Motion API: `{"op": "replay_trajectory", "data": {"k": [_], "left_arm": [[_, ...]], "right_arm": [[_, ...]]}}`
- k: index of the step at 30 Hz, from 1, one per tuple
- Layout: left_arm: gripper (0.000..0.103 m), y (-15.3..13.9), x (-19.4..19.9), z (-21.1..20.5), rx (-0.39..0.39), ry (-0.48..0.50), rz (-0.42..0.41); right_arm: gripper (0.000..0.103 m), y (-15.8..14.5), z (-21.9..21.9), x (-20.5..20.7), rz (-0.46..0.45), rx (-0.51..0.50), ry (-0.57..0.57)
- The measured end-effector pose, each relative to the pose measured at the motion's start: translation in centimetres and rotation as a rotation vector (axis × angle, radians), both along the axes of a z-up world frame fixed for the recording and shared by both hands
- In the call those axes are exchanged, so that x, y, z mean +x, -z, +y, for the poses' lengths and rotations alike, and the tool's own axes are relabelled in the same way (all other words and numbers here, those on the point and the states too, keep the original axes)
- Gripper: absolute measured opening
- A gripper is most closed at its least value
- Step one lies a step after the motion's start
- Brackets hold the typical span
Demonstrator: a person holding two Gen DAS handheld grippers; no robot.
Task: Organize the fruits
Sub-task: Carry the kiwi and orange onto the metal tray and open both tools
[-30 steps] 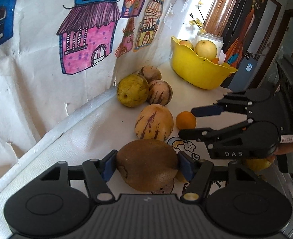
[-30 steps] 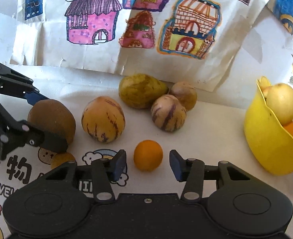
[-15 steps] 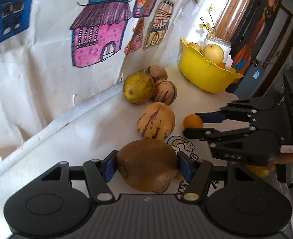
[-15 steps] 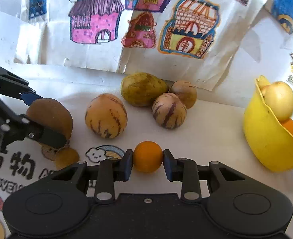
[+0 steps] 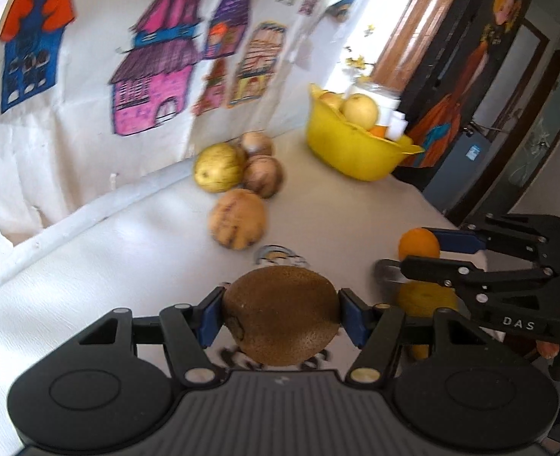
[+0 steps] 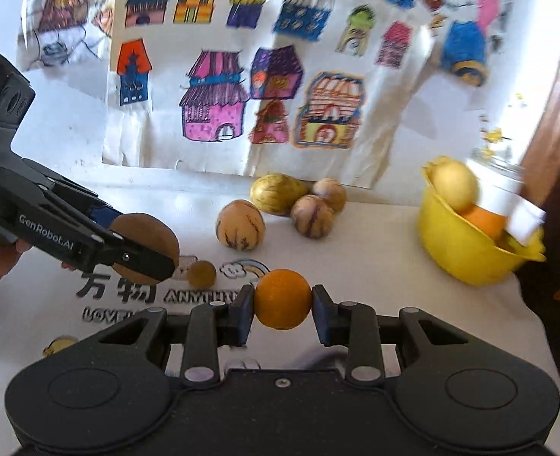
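My right fingers (image 6: 283,309) have just closed on the orange (image 6: 283,299); left fingers (image 5: 280,319) grip the kiwi (image 5: 281,313). Both lifted, bowl (image 6: 458,254) next.

Two matte black handheld grippers are seen, each built on a wide housing with a round raised disc at either side. The left gripper (image 5: 280,317) has a ribbed grey centre panel; the right gripper (image 6: 283,306) has a smooth one with a single screw. Angular linkage arms with silver pivot pins carry blue pads (image 5: 207,317) at the fingertips. White lettering is printed on the side arms: "GenRobot.AI" on the left, "DAS" on the right.
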State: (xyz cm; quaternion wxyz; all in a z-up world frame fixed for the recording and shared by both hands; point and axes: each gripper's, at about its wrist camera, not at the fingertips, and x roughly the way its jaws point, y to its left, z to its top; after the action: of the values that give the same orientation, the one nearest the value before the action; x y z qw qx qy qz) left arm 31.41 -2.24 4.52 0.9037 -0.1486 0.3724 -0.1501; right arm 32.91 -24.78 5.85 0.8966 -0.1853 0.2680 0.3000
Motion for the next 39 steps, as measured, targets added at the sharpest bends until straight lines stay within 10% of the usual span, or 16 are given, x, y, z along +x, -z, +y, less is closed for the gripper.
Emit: {"op": "replay_trajectory", "data": {"k": [17,39], "left_arm": [[0.067,0.6,-5.5,-10.1,-0.051,0.161,-0.004],[0.067,3.3,-6.7,-16.5,0.073,0.234,0.012]], "right_arm": [[0.034,2.9,-10.3,-7.7,0.033,0.02,0.169],[0.034,8.4,-14.0,-6.5,0.039,0.053,0.178]]}}
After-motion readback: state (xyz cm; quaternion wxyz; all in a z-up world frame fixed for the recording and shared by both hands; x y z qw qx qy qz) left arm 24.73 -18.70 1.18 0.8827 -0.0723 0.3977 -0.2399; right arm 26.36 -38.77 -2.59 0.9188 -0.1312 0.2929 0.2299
